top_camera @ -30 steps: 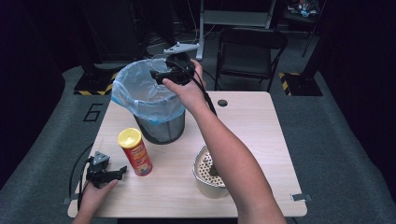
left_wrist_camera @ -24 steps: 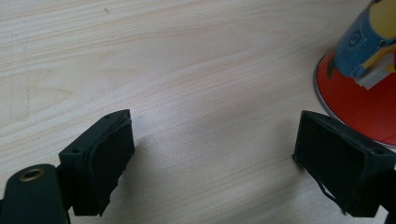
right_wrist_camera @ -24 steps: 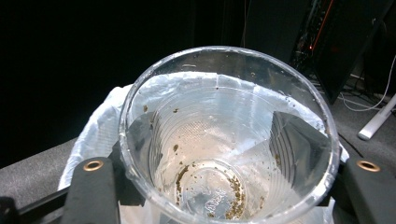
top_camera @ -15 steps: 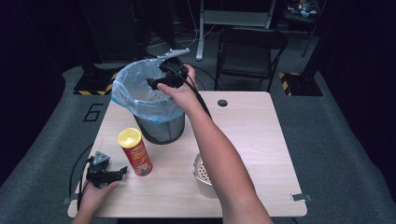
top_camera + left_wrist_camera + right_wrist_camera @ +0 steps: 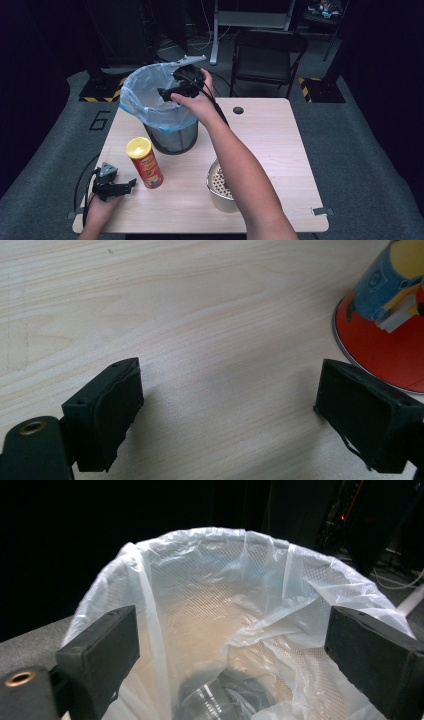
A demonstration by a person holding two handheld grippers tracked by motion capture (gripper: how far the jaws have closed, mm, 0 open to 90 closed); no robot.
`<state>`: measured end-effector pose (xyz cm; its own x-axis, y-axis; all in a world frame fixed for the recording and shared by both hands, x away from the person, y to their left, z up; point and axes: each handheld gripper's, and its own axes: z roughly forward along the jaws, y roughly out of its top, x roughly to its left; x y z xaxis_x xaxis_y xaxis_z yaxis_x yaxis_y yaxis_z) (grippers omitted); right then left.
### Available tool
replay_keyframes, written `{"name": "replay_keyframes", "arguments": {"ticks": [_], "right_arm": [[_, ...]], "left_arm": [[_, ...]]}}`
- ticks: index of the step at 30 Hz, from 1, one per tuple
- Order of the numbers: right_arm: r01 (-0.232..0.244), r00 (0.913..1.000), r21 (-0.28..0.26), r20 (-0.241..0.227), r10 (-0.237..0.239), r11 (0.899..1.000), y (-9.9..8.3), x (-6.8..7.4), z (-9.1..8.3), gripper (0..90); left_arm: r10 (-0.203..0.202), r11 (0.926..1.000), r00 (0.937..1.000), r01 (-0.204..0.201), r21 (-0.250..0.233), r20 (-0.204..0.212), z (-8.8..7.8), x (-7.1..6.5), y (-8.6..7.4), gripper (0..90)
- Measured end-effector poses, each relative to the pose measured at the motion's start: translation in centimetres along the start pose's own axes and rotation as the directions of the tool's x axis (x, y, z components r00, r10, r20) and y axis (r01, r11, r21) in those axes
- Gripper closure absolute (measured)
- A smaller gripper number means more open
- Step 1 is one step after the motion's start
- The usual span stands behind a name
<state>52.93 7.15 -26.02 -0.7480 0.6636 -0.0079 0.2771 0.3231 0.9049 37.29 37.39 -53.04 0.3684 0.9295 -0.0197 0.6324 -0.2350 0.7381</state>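
Overhead, the right hand-held gripper [image 5: 167,93] hangs over the mouth of the bin [image 5: 165,117], a mesh basket lined with a pale blue bag, standing at about eleven o'clock on the desk [image 5: 270,145]. Its jaws have just been opening and nothing is between them. The left hand-held gripper [image 5: 125,186] rests on the desk at seven o'clock, released, just beside an upright crisp can [image 5: 145,162]. A metal pot [image 5: 220,187] stands near the front edge at five o'clock, partly under the forearm.

Along the left hand-held gripper [image 5: 227,415], the jaws stand wide over bare wood, and the red base of the can [image 5: 380,345] sits at two o'clock, apart from the pads.

Along the right hand-held gripper [image 5: 230,655], the jaws are spread with empty air between; below them lies something clear and shiny [image 5: 210,700] at the bottom of the liner [image 5: 200,580].

I judge the drop into the bin is done. Next likely calls for lifting clear of the bag rim and reaching for the can or pot.
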Motion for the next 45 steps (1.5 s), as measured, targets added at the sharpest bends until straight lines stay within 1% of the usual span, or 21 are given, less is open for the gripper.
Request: {"name": "replay_keyframes", "arguments": {"ticks": [4, 6, 8, 10, 12, 14, 15, 16, 18, 19, 23, 25, 27, 29, 30, 33, 37, 38, 39, 41, 45], "right_arm": [[0.037, 0.9993, -0.014, -0.003, -0.037, 0.999, -0.1, -0.1, -1.3, 11.9], [0.064, 0.9979, -0.023, 0.0, -0.064, 0.998, -0.1, -0.2, -2.1, 14.3], [0.063, 0.998, -0.026, -0.004, -0.063, 0.998, -0.1, -0.2, -3.3, 14.4], [0.064, 0.9979, -0.027, -0.008, -0.064, 0.998, -0.1, -0.1, -3.6, 14.5], [0.062, 0.9979, -0.018, -0.019, -0.062, 0.998, -0.4, 0.2, -4.6, 15.9], [0.066, 0.9976, -0.021, -0.019, -0.066, 0.998, -0.6, 0.3, -5.0, 17.2], [0.069, 0.9974, -0.024, -0.018, -0.069, 0.997, -0.8, 0.4, -5.4, 17.8], [0.078, 0.9968, -0.026, -0.016, -0.078, 0.997, -1.4, 0.5, -6.1, 18.0], [0.081, 0.9966, -0.022, -0.014, -0.081, 0.997, -1.6, 0.5, -6.4, 18.0], [0.092, 0.9955, -0.021, -0.018, -0.093, 0.996, -2.3, 0.5, -6.9, 18.6], [0.108, 0.9941, -0.009, -0.002, -0.109, 0.994, -3.0, 0.5, -7.6, 19.6], [0.092, 0.9957, -0.009, -0.01, -0.092, 0.996, -3.4, 0.4, -8.1, 19.6], [0.07, 0.9973, -0.01, -0.019, -0.07, 0.997, -4.4, 0.2, -9.1, 20.4], [0.067, 0.9975, -0.011, -0.022, -0.067, 0.998, -4.6, 0.2, -9.4, 20.7], [0.066, 0.9975, -0.018, -0.022, -0.067, 0.998, -5.1, 0.2, -9.8, 20.8], [0.098, 0.9951, -0.04, 0.0, -0.098, 0.994, -6.7, -0.2, -10.8, 20.8], [0.094, 0.9956, -0.039, 0.007, -0.094, 0.995, -8.0, -0.5, -11.7, 21.9], [0.104, 0.9945, -0.03, 0.013, -0.104, 0.994, -8.5, -0.5, -12.2, 21.9], [0.13, 0.9907, -0.024, 0.045, -0.129, 0.991, -9.1, -0.5, -12.9, 23.5], [0.146, 0.9876, -0.01, 0.059, -0.145, 0.989, -9.8, -0.6, -13.7, 23.5], [0.151, 0.9845, -0.01, 0.092, -0.15, 0.988, -10.7, -0.8, -15.0, 24.0]], "left_arm": [[0.002, 1.0, 1.0, -0.002, -0.001, -0.002, 0.0, 0.0, 0.0, 11.6], [-0.011, 0.9999, 0.9999, 0.011, -0.001, -0.002, 0.0, -0.1, 0.0, 11.8], [-0.017, 0.9998, 0.9998, 0.017, 0.0, -0.003, -0.1, -0.1, -0.1, 12.6], [-0.021, 0.9998, 0.9998, 0.021, 0.001, 0.003, -0.2, -0.1, -0.1, 12.7], [-0.055, 0.9985, 0.9984, 0.055, -0.005, 0.014, -0.3, 0.1, 0.0, 13.3], [-0.056, 0.9984, 0.9983, 0.056, -0.004, 0.014, -0.4, 0.2, 0.0, 13.5], [-0.077, 0.9968, 0.9969, 0.077, -0.021, 0.016, -0.3, 0.1, 0.0, 13.5], [-0.078, 0.9969, 0.9968, 0.078, -0.008, 0.017, -0.4, 0.2, 0.0, 13.6], [-0.08, 0.9967, 0.9966, 0.081, -0.004, 0.019, -0.4, 0.2, 0.1, 13.6], [-0.069, 0.9976, 0.9975, 0.069, -0.001, 0.015, -0.5, 0.2, 0.2, 13.6], [-0.078, 0.9969, 0.9967, 0.078, -0.008, 0.021, -0.8, 0.0, 0.4, 13.6], [-0.056, 0.9983, 0.9982, 0.056, -0.016, 0.02, -1.1, -0.1, 0.6, 13.9], [-0.058, 0.9979, 0.9975, 0.059, -0.026, 0.042, -1.5, -0.2, 0.8, 14.4], [-0.043, 0.9987, 0.9981, 0.045, -0.026, 0.044, -1.8, -0.2, 0.9, 14.5], [-0.05, 0.9981, 0.9975, 0.052, -0.035, 0.049, -1.9, -0.3, 0.9, 14.5], [-0.051, 0.9973, 0.9963, 0.054, -0.05, 0.07, -2.8, -0.5, 1.1, 13.8], [-0.054, 0.9944, 0.9933, 0.063, -0.085, 0.102, -3.9, -0.9, 1.5, 13.7], [-0.046, 0.9943, 0.9933, 0.056, -0.09, 0.105, -4.1, -1.0, 1.7, 13.7], [-0.033, 0.9937, 0.9918, 0.046, -0.103, 0.123, -4.8, -1.3, 2.0, 13.7], [-0.008, 0.9949, 0.9886, 0.023, -0.098, 0.15, -5.3, -1.5, 2.3, 14.2], [0.031, 0.9935, 0.9865, -0.013, -0.113, 0.161, -6.0, -2.0, 2.7, 14.5]]}}
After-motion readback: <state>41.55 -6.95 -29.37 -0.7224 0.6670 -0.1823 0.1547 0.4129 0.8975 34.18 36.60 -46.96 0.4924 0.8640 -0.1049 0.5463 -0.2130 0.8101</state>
